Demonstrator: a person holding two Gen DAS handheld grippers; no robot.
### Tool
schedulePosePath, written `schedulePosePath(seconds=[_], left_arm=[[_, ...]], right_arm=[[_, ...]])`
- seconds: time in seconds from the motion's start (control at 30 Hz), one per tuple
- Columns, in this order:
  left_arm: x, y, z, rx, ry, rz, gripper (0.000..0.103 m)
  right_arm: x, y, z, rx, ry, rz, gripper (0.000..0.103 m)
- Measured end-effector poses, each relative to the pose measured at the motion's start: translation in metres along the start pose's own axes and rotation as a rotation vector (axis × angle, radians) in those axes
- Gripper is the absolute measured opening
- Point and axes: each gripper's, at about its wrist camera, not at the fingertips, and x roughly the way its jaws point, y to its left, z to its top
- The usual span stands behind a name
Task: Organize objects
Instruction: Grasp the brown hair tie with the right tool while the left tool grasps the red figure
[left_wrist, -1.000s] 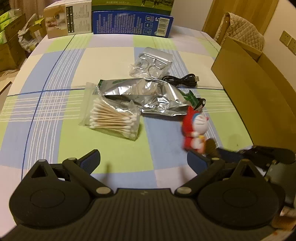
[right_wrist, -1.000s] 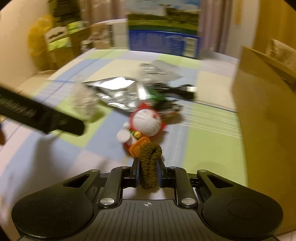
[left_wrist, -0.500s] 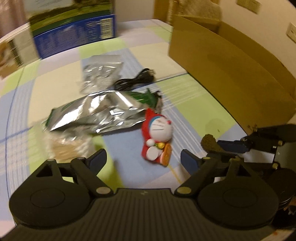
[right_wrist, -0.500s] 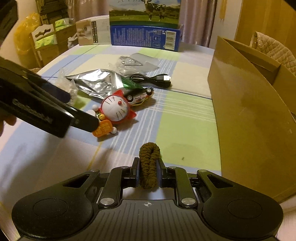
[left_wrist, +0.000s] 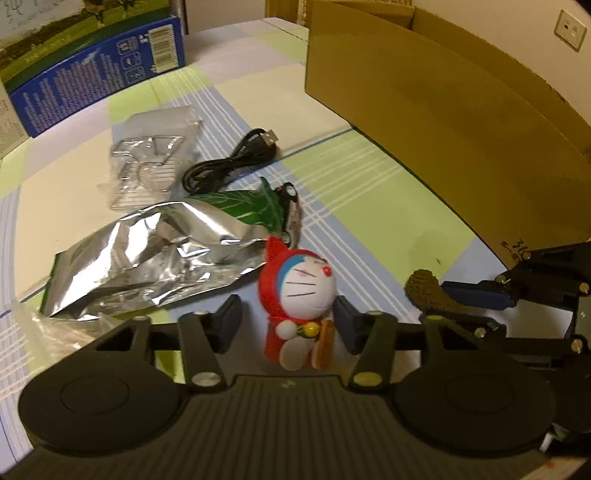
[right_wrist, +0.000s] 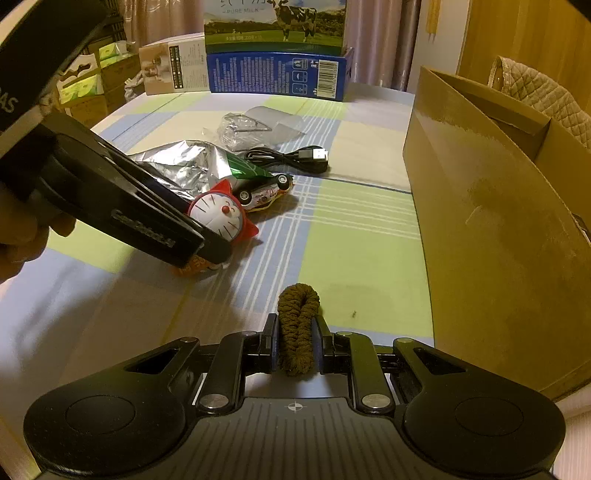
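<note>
A red-hooded Doraemon doll (left_wrist: 301, 295) lies on the checked tablecloth between the fingers of my open left gripper (left_wrist: 288, 321); the right finger touches it, the left stands apart. In the right wrist view the doll (right_wrist: 221, 216) is partly hidden by the left gripper's body (right_wrist: 122, 206). My right gripper (right_wrist: 297, 345) is shut on a brown braided rope (right_wrist: 298, 325) and hovers above the table beside the cardboard box (right_wrist: 498, 229). The rope (left_wrist: 424, 291) and the right gripper show at the right of the left wrist view.
A silver foil bag (left_wrist: 147, 254), a toy car (right_wrist: 264, 192), a black USB cable (left_wrist: 232, 162) and a clear plastic packet (left_wrist: 147, 162) lie behind the doll. A blue milk carton (right_wrist: 277, 74) stands at the far edge. The open box (left_wrist: 461, 118) walls the right side.
My left gripper has swung right and moved down onto the doll, which now sits between its fingers. My right gripper has drawn back with the rope, away from the doll.
</note>
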Motion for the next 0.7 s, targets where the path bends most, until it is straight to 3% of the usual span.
schedulePosePath(seconds=[0.27, 0.7], left_arm=[[0.003, -0.004, 0.000, -0.023, 0.027, -0.002, 0.037], [-0.045, -0.006, -0.027, -0.153, 0.029, 0.004, 0.036]], right_arm=[[0.000, -0.003, 0.000, 0.017, -0.001, -0.001, 0.015], [-0.023, 0.001, 0.006, 0.022, -0.029, 0.016, 0.015]])
